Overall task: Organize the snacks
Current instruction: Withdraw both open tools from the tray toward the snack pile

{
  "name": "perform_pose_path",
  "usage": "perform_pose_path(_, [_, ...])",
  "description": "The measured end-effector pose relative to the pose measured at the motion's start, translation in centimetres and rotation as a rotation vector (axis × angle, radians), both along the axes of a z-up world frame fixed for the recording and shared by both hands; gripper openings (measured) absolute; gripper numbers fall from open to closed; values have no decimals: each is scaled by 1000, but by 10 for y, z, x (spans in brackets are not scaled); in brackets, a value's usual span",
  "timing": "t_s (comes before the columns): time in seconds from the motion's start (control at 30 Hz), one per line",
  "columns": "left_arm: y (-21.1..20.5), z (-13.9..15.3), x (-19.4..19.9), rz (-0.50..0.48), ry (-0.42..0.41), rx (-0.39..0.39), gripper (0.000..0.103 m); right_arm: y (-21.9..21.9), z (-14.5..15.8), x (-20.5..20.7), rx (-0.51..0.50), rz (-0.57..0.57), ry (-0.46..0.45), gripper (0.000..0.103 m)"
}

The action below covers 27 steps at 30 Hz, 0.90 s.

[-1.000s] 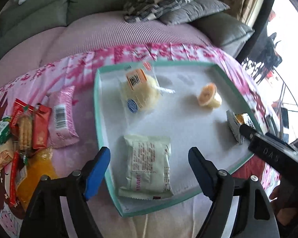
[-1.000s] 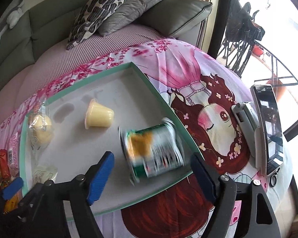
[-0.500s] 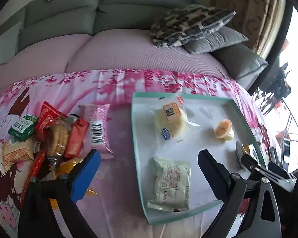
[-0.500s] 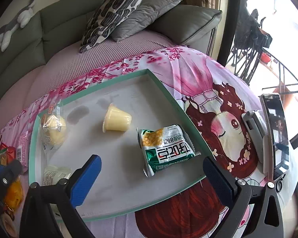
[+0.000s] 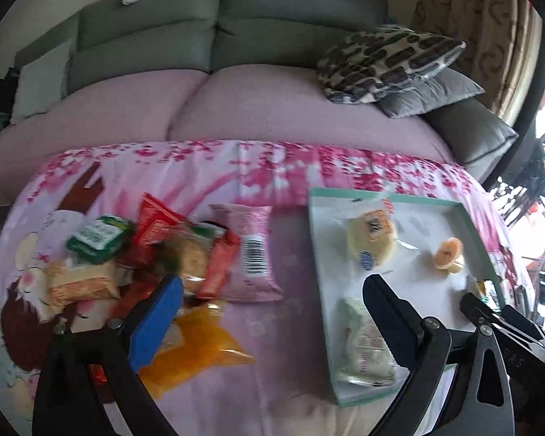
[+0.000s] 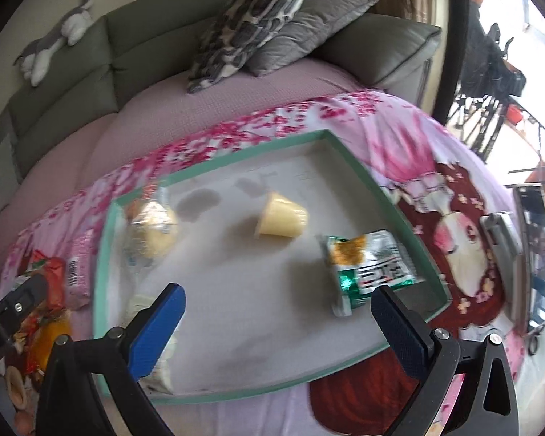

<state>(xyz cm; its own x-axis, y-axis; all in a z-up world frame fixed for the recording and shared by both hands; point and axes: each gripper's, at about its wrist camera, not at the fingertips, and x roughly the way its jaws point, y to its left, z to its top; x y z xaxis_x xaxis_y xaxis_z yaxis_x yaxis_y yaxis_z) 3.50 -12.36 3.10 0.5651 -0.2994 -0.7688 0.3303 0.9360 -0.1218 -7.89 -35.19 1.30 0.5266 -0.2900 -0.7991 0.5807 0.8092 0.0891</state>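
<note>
**Both tools wide open and empty over the snack spread**

Left tool [image 5: 272, 312]: jaws spread wide, nothing between them. It hangs above the gap between the loose pile and the shallow green-rimmed white tray [image 5: 318, 254].

Right tool [image 6: 278, 319]: jaws spread equally wide, nothing held, above the tray's near half.

Left wrist view only: the loose pile on the pink cartoon-print cloth [image 5: 272, 167]. It holds a green-and-white packet [image 5: 98, 239], a red foil packet [image 5: 156, 218], a tan biscuit packet [image 5: 80, 283], a clear bag of crackers [image 5: 192, 254], an orange translucent pouch [image 5: 196, 348] and a pink wrapped bar with a barcode [image 5: 252, 254], which lies nearest the tray, just apart from its left rim.

Right wrist view only: a green-and-white crinkled snack packet [image 6: 370, 269] lies flat inside the tray, near the right rim. Right of the tray on the cloth lie a grey clip-like device [image 6: 499, 236] and a dark phone [image 6: 534, 254].

Both views: a round yellow bun in a clear wrapper [image 6: 150, 225] sits at the tray's far left, a small yellow jelly cup [image 6: 281, 219] lies on its side mid-tray, and a pale green wrapped cake [image 5: 363, 345] lies at the near left corner, partly hidden by tool fingers.

Behind: grey sofa [image 5: 218, 43], patterned cushion [image 6: 250, 25].
</note>
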Motion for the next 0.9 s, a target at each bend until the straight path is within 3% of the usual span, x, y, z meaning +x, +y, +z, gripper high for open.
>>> perform_pose_path(0.23, [41,1,11,131,31,28,99,22,7,8,-29,56,-28,103])
perform_pose_path(0.53, [87,7,19,217,26,20,99,67,6,33,-9,146,-18,102])
perform_pose_path(0.73, [118,5,24,287,38,95,99,98,3,48,-31,206,10,102])
perform_pose_path(0.9, [154,7,29,351,61,58,99,116,4,54,-10,234,0,102])
